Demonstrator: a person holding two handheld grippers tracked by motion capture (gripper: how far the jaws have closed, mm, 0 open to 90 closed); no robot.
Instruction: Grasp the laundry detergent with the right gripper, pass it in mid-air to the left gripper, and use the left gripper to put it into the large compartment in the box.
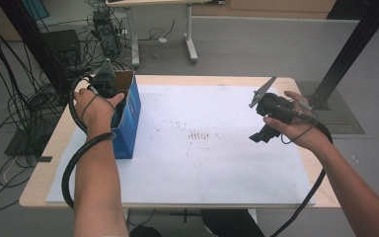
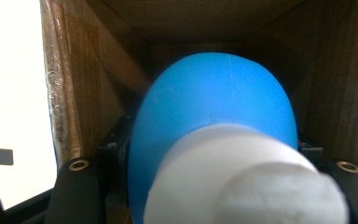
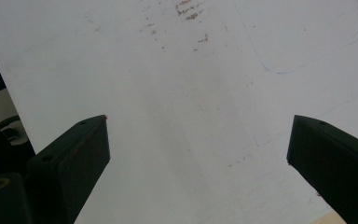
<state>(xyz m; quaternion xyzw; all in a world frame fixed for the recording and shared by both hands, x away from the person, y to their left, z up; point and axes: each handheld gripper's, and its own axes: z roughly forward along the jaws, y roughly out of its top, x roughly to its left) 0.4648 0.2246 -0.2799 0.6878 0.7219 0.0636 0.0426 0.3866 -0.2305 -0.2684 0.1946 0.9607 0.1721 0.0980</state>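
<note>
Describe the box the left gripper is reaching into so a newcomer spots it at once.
On the white sheet covering the table, look to its left edge. There stands the blue cardboard box, open-topped, brown inside, the left gripper dipped into it holding a blue, white-capped bottle.

A wooden table [image 1: 39, 182] takes up the middle of the high view, and a large white sheet [image 1: 217, 168] covers most of its top. Brownish marks [image 1: 201, 134] dot the sheet near the centre of the frame. In the right gripper view a thin blue pen line [image 3: 307, 51] curves across the sheet at the upper right. On the grey floor at the upper left, black cables [image 1: 10, 98] lie tangled. A second table's white legs [image 1: 191, 44] stand at the top centre. A black post [image 1: 355, 44] slants down the upper right.
</note>
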